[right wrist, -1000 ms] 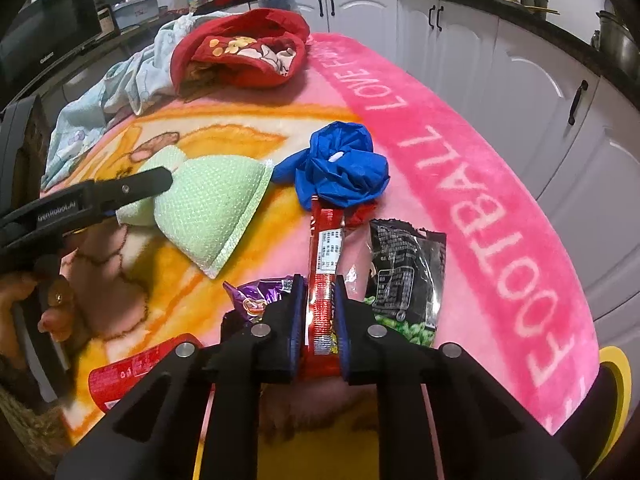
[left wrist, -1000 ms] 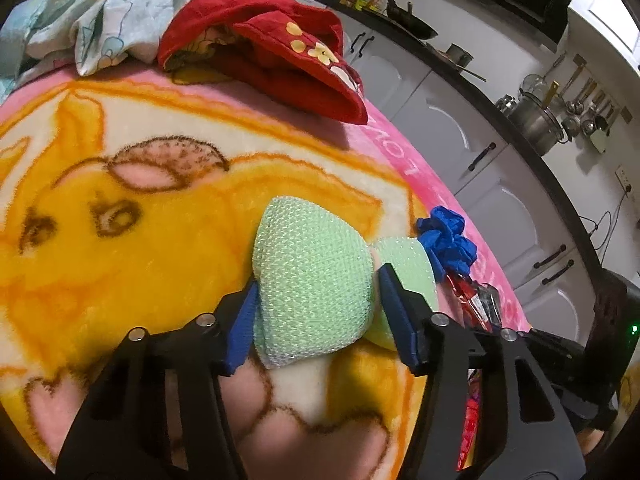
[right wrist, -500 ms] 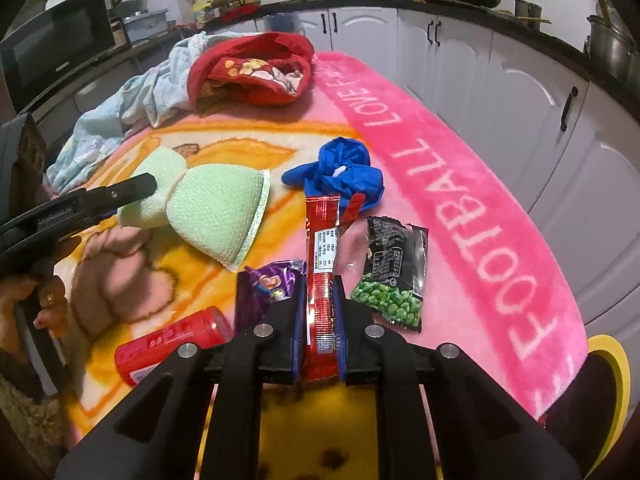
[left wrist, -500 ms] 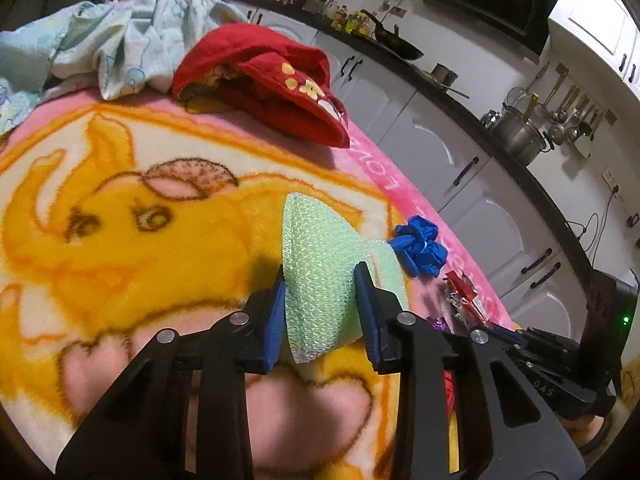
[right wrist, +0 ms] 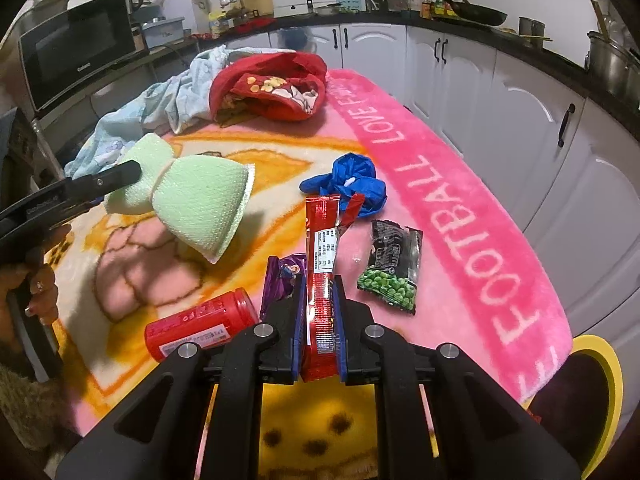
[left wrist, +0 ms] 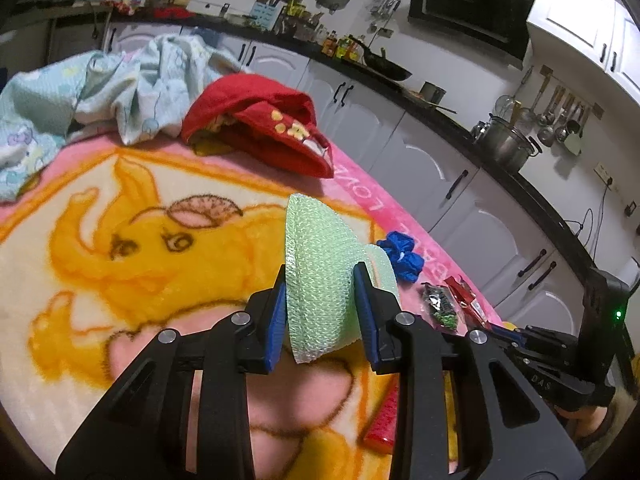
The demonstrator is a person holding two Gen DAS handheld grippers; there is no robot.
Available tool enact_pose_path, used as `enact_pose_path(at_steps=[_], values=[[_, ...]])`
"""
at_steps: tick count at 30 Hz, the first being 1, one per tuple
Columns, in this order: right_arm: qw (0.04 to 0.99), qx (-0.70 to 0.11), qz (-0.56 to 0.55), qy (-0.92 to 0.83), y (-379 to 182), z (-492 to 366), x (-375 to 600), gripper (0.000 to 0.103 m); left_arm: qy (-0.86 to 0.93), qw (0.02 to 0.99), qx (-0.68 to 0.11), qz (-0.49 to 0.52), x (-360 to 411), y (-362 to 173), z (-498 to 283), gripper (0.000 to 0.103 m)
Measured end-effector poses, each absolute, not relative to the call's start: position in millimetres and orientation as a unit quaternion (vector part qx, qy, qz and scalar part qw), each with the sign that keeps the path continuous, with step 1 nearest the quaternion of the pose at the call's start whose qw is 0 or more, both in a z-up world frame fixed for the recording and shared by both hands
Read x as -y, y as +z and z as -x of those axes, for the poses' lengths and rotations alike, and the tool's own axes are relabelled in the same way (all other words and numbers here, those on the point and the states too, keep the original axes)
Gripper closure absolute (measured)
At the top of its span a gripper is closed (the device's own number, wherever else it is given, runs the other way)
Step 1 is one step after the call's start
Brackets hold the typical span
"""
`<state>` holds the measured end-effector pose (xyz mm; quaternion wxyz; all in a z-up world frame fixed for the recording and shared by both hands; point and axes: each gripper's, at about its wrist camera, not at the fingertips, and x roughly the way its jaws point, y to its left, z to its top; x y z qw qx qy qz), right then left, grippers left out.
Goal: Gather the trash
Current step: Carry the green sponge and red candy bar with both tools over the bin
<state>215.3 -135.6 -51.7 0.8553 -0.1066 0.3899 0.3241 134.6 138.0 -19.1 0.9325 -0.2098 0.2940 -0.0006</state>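
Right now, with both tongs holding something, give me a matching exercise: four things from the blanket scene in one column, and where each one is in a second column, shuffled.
Things:
1. green foam wrap
2. red stick wrapper
3. red can
4. pea snack bag

Places:
A. lying on its side on the blanket, near the purple wrapper
B. lifted off the blanket, pinched in the left tongs
C. flat on the pink part of the blanket, below the blue glove
D. clamped upright in the right tongs

Pairs: 1-B, 2-D, 3-A, 4-C
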Motion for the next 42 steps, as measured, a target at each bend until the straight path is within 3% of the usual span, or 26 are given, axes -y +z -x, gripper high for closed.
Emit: enact_pose_path(at_steps=[20,42], values=[[0.889,-0.323,0.088,0.313,6.0,-185.9,200.9,0.091,-0.064,0.95,-0.265,0.151,-61.9,27.7,-130.3,0.079],[0.929,-0.296,0.021,0.222,15.1,-179.3,324.0,0.09,-0.175,0.945,-0.265,0.083,66.2,41.3,-166.2,0.079]])
